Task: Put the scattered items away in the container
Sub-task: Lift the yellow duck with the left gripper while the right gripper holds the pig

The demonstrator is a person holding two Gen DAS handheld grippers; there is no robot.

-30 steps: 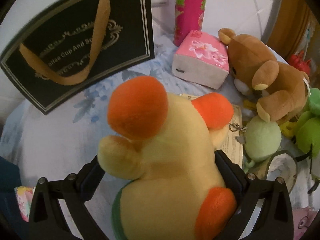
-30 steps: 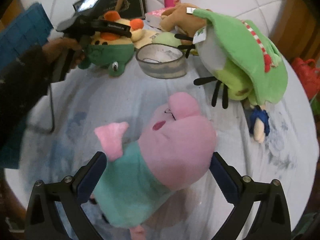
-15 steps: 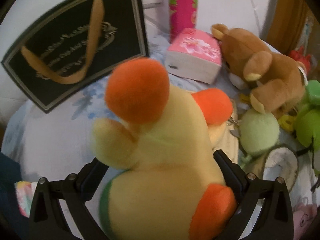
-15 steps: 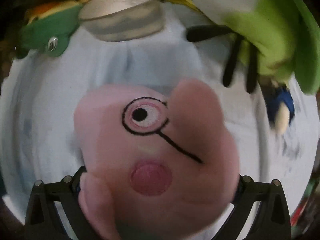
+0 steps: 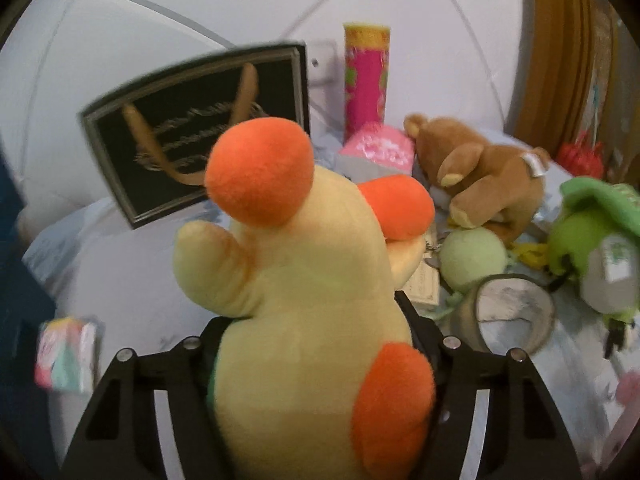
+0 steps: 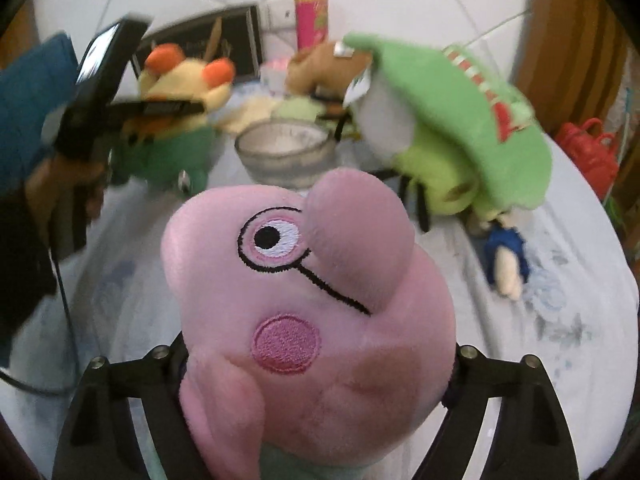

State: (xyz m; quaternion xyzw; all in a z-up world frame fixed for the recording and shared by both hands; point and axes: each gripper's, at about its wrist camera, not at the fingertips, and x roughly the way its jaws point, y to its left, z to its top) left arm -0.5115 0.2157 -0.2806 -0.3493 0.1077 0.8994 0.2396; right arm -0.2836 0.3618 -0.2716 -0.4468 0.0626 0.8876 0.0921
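1. Left wrist view: the left tongs (image 5: 316, 336) hold the yellow plush (image 5: 304, 292) with orange ears; the jaws have just been closing and press its body from both sides.
2. Only this view shows a small colourful packet (image 5: 66, 354) at 9 o'clock, blurred, and a pink tissue pack (image 5: 378, 150) at 1 o'clock, just beside the brown bear (image 5: 484, 176).
3. The black paper bag (image 5: 192, 136) stands at 11 o'clock. Its top edge shows, but I cannot see its opening.
4. At 3 o'clock a grey ring (image 5: 508, 312) lies near a pale green ball (image 5: 472, 256). The bare desk (image 5: 120, 272) is at 9 o'clock.
5. Right wrist view: the right tongs (image 6: 316, 376) hold the pink pig plush (image 6: 312, 300) at its head; the jaws have just been closing.
6. Only here a person's hand (image 6: 52, 184) shows at 9 o'clock, and a small blue figure (image 6: 506, 256) at 3 o'clock.
7. The green-hatted plush (image 6: 452, 128) at 1 o'clock is blurred. The pig's lower body is cut off at the bottom.
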